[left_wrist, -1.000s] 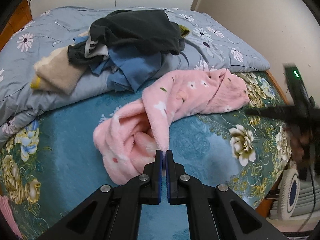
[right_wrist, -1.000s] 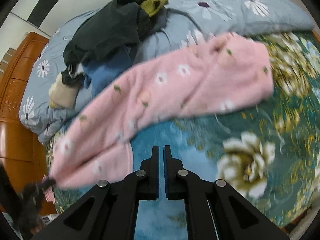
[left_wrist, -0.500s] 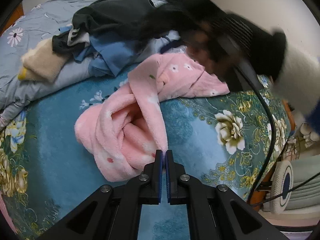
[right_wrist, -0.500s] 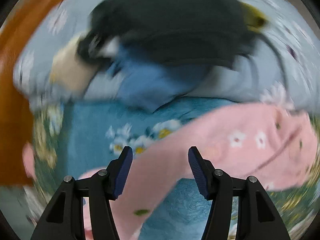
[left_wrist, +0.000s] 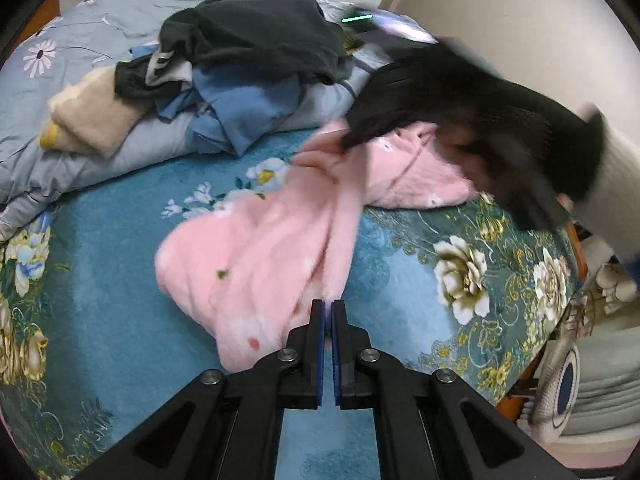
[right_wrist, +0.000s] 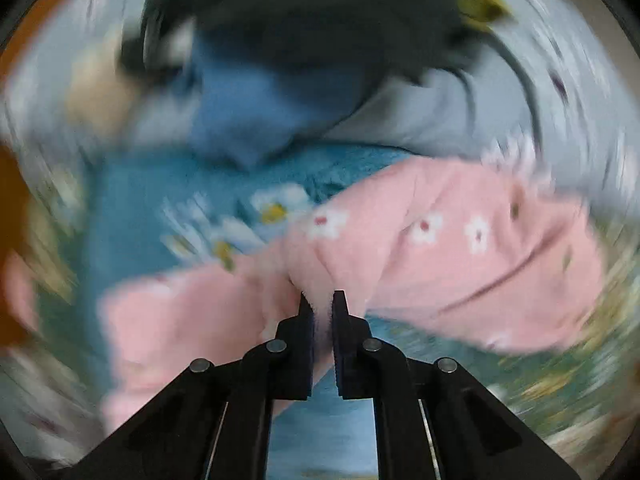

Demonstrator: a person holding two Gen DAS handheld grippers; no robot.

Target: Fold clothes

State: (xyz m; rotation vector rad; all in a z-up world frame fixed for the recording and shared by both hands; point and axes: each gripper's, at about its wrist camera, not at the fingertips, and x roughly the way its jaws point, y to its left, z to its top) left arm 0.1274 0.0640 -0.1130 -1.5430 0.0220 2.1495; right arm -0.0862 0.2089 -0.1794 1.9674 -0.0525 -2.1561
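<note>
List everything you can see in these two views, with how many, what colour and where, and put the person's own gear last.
Fleece garment: one, pink with small flowers, spread across the bedspread, held at two spots.
Dark garment: one, charcoal, top of the pile on the quilt.
Blue garment: one, under the dark one.
Beige garment: one, left of the pile.
Quilt: one, grey-blue with daisies, at the back.
Bedspread: one, teal with cream flowers.
Fan: one, white, beside the bed at right.
Left gripper: black, fingers shut on a pink edge.
Right gripper: black, blurred, pinching a pink fold.
</note>
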